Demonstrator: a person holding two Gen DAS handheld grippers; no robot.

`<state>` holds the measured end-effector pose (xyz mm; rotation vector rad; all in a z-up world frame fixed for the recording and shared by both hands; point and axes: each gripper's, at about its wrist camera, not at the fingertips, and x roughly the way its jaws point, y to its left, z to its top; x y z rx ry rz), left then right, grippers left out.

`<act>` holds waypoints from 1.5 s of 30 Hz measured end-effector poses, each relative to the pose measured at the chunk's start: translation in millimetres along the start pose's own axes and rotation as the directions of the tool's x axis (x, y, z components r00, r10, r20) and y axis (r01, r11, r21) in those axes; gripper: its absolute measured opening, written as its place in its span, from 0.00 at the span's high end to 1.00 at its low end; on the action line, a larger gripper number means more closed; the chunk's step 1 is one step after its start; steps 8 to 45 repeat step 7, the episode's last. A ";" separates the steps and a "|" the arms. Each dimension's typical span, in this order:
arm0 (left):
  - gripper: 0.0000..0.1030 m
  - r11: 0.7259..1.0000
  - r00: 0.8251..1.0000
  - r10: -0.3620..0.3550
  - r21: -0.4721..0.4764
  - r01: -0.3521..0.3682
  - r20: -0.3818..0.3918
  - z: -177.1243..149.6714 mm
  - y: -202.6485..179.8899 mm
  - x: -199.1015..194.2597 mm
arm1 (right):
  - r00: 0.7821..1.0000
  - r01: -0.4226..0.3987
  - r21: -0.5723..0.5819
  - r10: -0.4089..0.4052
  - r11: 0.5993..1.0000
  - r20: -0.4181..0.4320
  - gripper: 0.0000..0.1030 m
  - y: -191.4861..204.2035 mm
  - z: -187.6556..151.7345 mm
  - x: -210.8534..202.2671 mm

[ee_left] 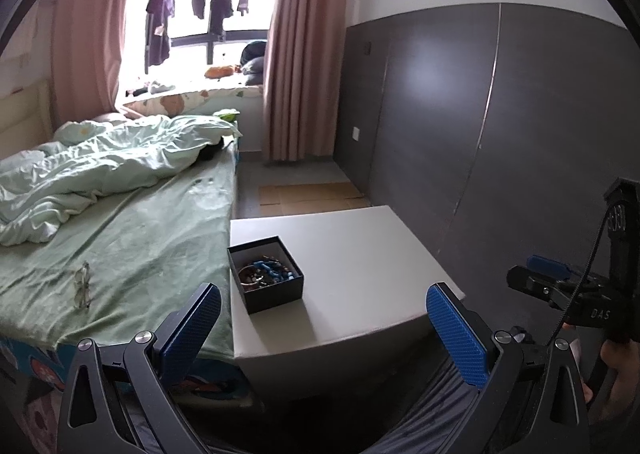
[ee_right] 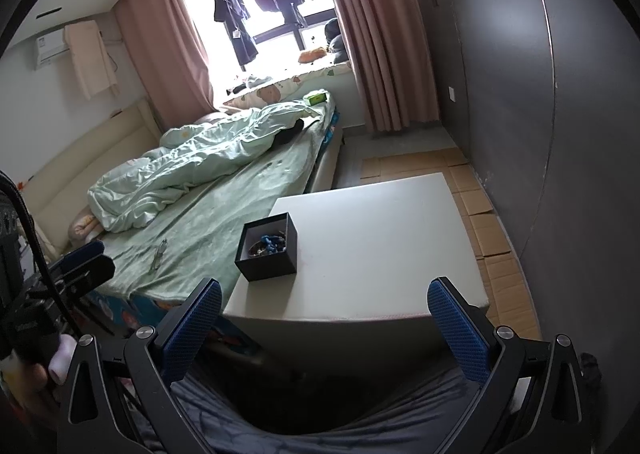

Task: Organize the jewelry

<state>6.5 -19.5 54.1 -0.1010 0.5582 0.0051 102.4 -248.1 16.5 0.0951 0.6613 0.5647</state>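
A small black open box point(ee_left: 266, 274) point(ee_right: 269, 246) stands near the left edge of a white table point(ee_left: 360, 262) point(ee_right: 380, 238). Inside it lies a tangle of jewelry point(ee_left: 266, 274) point(ee_right: 269, 245), with blue beads and brownish bangles. My left gripper point(ee_left: 323, 328) hangs open, held back from the table's near edge, nothing between its blue pads. My right gripper point(ee_right: 325, 328) is likewise open and empty, short of the table's front edge. The right gripper point(ee_left: 560, 290) also shows at the right of the left wrist view, the left gripper point(ee_right: 80, 266) at the left of the right wrist view.
A bed point(ee_left: 140, 238) point(ee_right: 224, 206) with a green sheet and rumpled quilt adjoins the table's left side; a pair of glasses point(ee_left: 82, 286) point(ee_right: 158, 254) lies on it. A dark grey wardrobe wall point(ee_left: 460, 114) point(ee_right: 540, 114) runs on the right. Cardboard sheets point(ee_right: 492, 230) cover the floor.
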 end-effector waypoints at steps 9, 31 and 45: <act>0.00 1.000 1.000 0.004 0.000 -0.004 0.021 -7.6 4.0 0.7 | 1.000 0.003 0.005 -0.003 1.000 0.008 0.00 -0.4 -6.2 3.5; 0.00 1.000 1.000 0.004 0.000 -0.004 0.021 -7.6 4.0 0.7 | 1.000 0.003 0.005 -0.003 1.000 0.008 0.00 -0.4 -6.2 3.5; 0.00 1.000 1.000 0.004 0.000 -0.004 0.021 -7.6 4.0 0.7 | 1.000 0.003 0.005 -0.003 1.000 0.008 0.00 -0.4 -6.2 3.5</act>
